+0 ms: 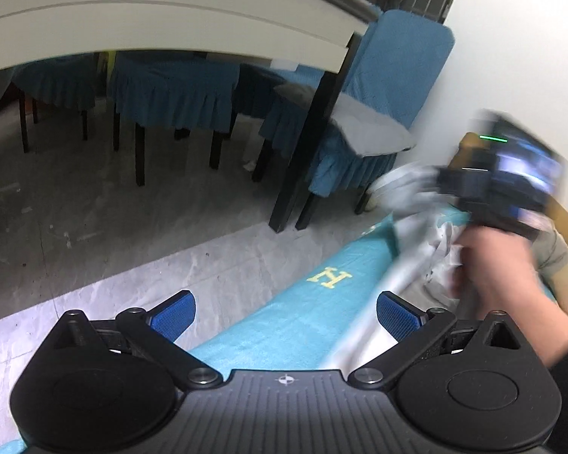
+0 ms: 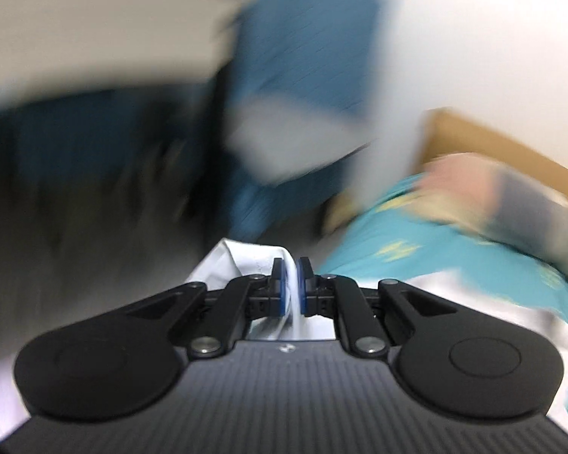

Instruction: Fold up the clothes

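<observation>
A white garment (image 1: 409, 265) lies bunched on a turquoise cloth (image 1: 284, 325) with yellow letters. My left gripper (image 1: 286, 312) is open above the cloth's edge, its blue pads (image 1: 174, 314) wide apart with nothing between them. The right gripper (image 1: 500, 181), blurred and held in a hand (image 1: 492, 268), sits at the right in the left wrist view, over the garment. In the right wrist view my right gripper (image 2: 292, 283) is shut on a fold of the white garment (image 2: 246, 261), which hangs to the left of the pads. That view is heavily blurred.
A white table (image 1: 132, 19) with a black leg (image 1: 306, 151) stands across the grey floor (image 1: 132, 234). Chairs with blue covers (image 1: 170, 94) sit under and beside it. A brown cardboard box (image 2: 492, 147) stands against the white wall at the right. More clothes (image 2: 511, 196) lie by it.
</observation>
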`<state>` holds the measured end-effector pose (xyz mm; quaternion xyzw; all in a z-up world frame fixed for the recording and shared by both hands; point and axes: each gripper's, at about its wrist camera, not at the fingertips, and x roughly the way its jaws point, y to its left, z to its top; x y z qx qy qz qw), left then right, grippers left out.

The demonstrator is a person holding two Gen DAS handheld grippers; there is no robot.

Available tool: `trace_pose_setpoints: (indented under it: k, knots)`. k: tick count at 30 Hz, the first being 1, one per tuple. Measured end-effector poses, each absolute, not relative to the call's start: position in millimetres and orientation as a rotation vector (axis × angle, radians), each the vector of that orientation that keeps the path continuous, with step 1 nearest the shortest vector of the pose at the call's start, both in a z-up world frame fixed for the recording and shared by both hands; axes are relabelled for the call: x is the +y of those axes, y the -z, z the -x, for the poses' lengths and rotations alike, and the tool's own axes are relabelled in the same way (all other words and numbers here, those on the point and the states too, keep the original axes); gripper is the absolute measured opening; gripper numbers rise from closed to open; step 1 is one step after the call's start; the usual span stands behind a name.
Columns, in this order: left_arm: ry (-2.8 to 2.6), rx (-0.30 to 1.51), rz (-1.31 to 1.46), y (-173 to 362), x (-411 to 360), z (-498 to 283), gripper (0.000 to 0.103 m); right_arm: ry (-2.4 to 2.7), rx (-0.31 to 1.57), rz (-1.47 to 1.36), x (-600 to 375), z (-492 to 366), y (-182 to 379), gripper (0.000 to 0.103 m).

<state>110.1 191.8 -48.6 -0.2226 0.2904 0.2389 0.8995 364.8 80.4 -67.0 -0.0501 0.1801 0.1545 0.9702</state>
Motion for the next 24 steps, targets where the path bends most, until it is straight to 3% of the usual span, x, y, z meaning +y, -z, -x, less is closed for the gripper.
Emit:
trace_pose_setpoints:
  k: [3,7,11,15,16,17,19,24]
  knots:
    - [-0.46,0.599,0.425,46,179,-107,0.103,-0.143,0.307,-0.132,-11,-364,57,0.003]
    - [-0.402,0.627,0.367,48,156,-112,0.103,0.029,0.401,-0.271,-101,-369,98,0.003]
    - [-0.364,0.655,0.296,56,133,-120,0.103,0.047,0.51,-0.31,-142,-370,148,0.006]
    - [-0.346,0.684,0.265,63,117,-132,0.103,0.004,0.569,-0.334,-148,-375,161,0.01]
    - [-0.342,0.685,0.257,64,114,-133,0.103,-0.017,0.587,-0.34,-145,-378,162,0.019]
    - [-0.339,0.685,0.249,64,110,-135,0.103,-0.047,0.6,-0.348,-144,-374,159,0.049]
    - [-0.332,0.685,0.232,65,104,-137,0.103,-0.096,0.587,-0.349,-139,-360,143,0.086]
    - [-0.262,0.694,0.224,64,97,-134,0.103,-0.187,0.553,-0.339,-135,-297,93,0.084]
